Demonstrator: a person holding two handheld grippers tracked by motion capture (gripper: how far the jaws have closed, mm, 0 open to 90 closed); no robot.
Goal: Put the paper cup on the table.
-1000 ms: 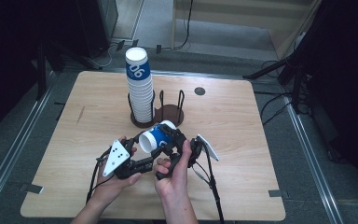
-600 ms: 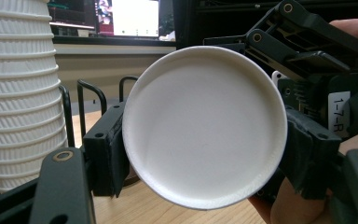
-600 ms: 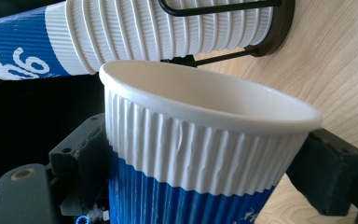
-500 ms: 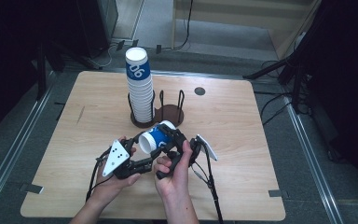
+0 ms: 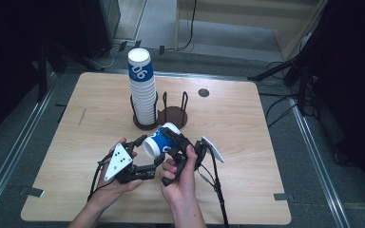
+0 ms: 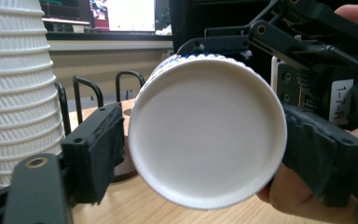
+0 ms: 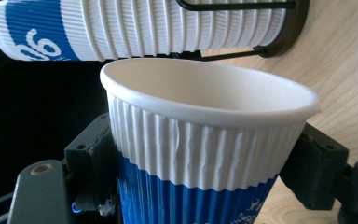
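The right claw (image 5: 171,142) is clamped on a cup (image 5: 160,140), held on its side above the desk (image 5: 247,123). The left claw (image 6: 200,154) is spread, one jaw on each side of the cup's base; whether they touch it is unclear. Just behind stands a cup stack (image 5: 141,85) in a wire holder (image 5: 173,114). The hands (image 5: 180,175) hide the desk beneath.

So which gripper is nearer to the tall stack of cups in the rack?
The right gripper, shut on the single cup just in front of the stack of cups. The left gripper is farther toward the person, at the cup's base.
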